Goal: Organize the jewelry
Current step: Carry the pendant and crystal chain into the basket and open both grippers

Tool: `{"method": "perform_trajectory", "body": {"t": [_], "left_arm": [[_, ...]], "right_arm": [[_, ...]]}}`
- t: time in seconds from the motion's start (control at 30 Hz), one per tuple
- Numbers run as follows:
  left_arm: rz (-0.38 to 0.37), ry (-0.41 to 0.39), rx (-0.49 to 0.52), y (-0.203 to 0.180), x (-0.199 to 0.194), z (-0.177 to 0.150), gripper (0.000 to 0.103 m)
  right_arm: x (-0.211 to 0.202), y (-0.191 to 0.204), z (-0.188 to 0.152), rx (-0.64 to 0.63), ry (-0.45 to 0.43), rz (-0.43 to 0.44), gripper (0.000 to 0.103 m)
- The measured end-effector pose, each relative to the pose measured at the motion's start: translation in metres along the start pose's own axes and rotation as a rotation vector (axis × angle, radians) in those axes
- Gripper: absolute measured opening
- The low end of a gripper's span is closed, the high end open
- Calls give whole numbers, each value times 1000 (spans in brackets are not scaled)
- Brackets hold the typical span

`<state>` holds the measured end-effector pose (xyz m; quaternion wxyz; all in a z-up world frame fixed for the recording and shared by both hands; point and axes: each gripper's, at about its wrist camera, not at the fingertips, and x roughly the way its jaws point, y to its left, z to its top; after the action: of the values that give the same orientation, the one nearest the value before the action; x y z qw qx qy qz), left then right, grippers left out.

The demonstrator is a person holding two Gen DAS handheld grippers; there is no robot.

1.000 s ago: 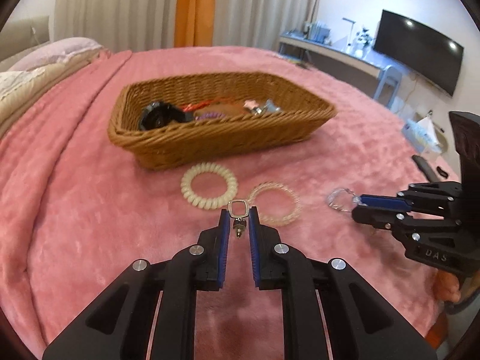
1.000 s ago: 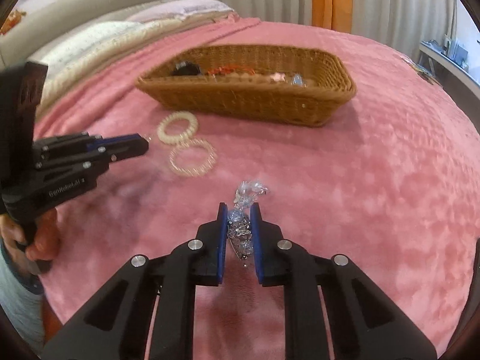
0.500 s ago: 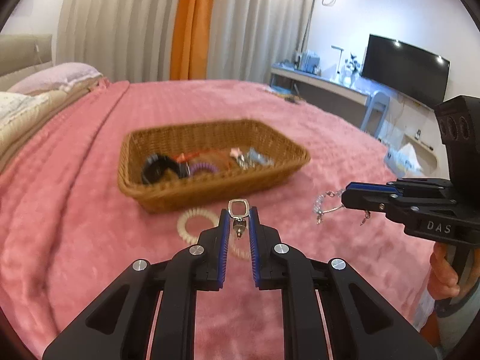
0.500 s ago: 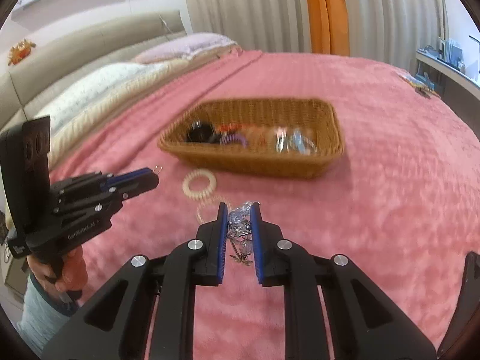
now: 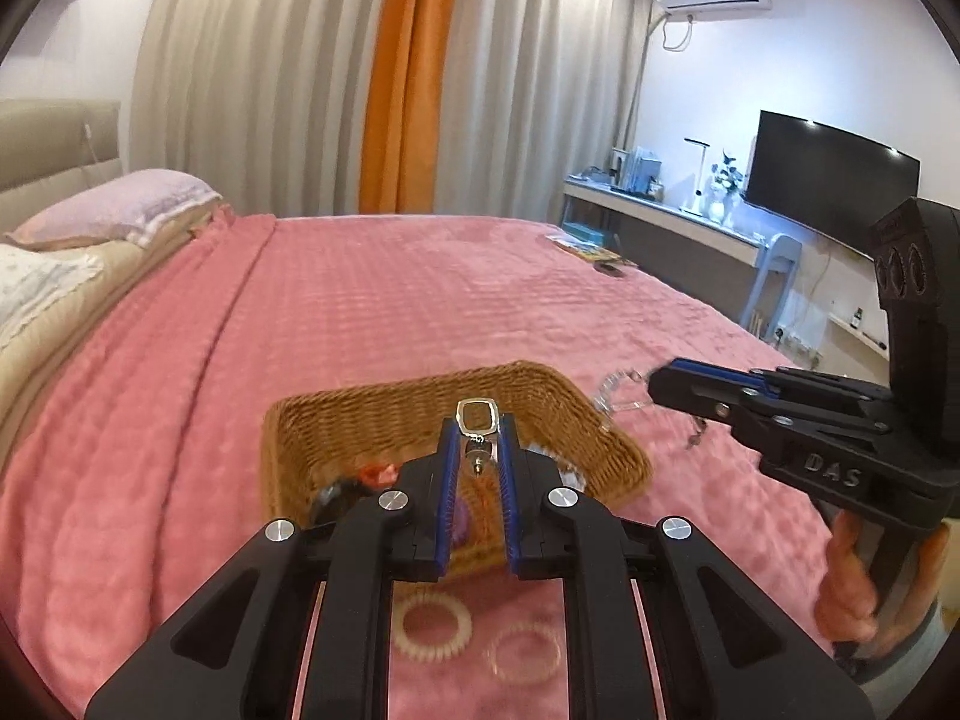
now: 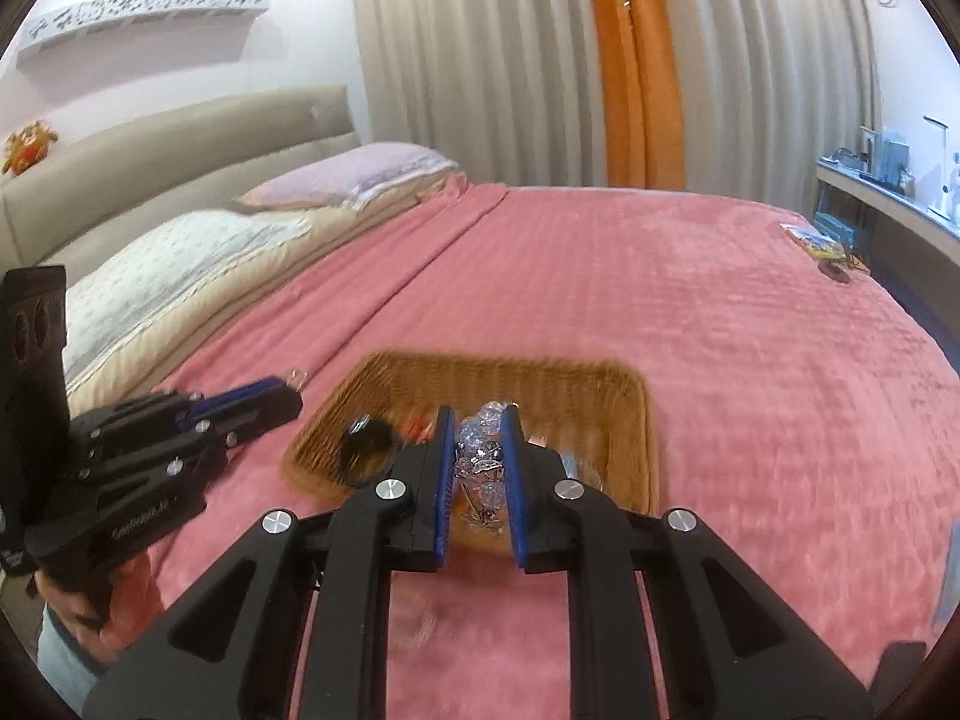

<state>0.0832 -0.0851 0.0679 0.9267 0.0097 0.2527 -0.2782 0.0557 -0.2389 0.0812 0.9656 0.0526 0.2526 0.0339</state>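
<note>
- A small silver ring-shaped charm (image 5: 477,418) with a little pendant below it is pinched between the blue pads of the left gripper (image 5: 477,426); the jaws are closed on it, and it is held up in the air.
- A clear crystal bracelet (image 6: 480,450) with dangling metal bits is clamped between the pads of the right gripper (image 6: 478,420); those jaws are likewise closed tight on it.
- In the left wrist view, the right gripper (image 5: 654,387) is seen from the side, with part of the clear bracelet (image 5: 618,393) sticking out from its tip above the blanket, just beside the basket's right corner.
- A brown wicker basket (image 5: 384,420) is set on the pink blanket (image 5: 360,312) that covers the bed, and is seen behind and below both grippers.
- Inside the basket, a black round item (image 6: 366,447), something red (image 5: 378,474) and something purple (image 5: 461,521) are partly hidden by the fingers; what they are cannot be told.
- Two loose rings are left on the blanket in front of the basket, close to each other: a cream spiral hair tie (image 5: 429,627) and a clear beaded bracelet (image 5: 525,654).
- Each gripper is held by a bare hand; the right hand (image 5: 852,588) is seen at the handle.
- The left gripper (image 6: 282,399) is seen in the right wrist view to the left of the basket.
</note>
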Motion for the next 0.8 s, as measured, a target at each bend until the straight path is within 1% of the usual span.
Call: {"method": "perform_trajectory", "body": {"t": [0.07,0.13,0.27,0.33,0.53,0.67,0.73,0.77,0.8], "left_arm": [[-11,27,-18,8,24,4,11],[-6,57,-32,15,45,4,11],[11,112,-49,25,81,-3,11],[14,135,-55,28,93,-6,11],[24,199,-62,32,120,-17,11],[20,227,-78,37,126,-23,13],[9,228,-90,39,124,-24,28],[12,217,-90,39,120,-24,31],[13,210,-90,38,118,-23,37]], "right_arm": [[22,-10,4,28,7,8,13],[44,-20,5,54,36,-8,13],[97,-46,-1,129,133,-7,13],[114,-53,-9,143,169,-14,13],[134,-59,-24,162,217,-17,13],[134,-62,-28,187,227,-1,15],[132,-63,-29,197,226,9,16],[130,-64,-29,198,224,5,17],[128,-65,-28,201,222,6,24]]}}
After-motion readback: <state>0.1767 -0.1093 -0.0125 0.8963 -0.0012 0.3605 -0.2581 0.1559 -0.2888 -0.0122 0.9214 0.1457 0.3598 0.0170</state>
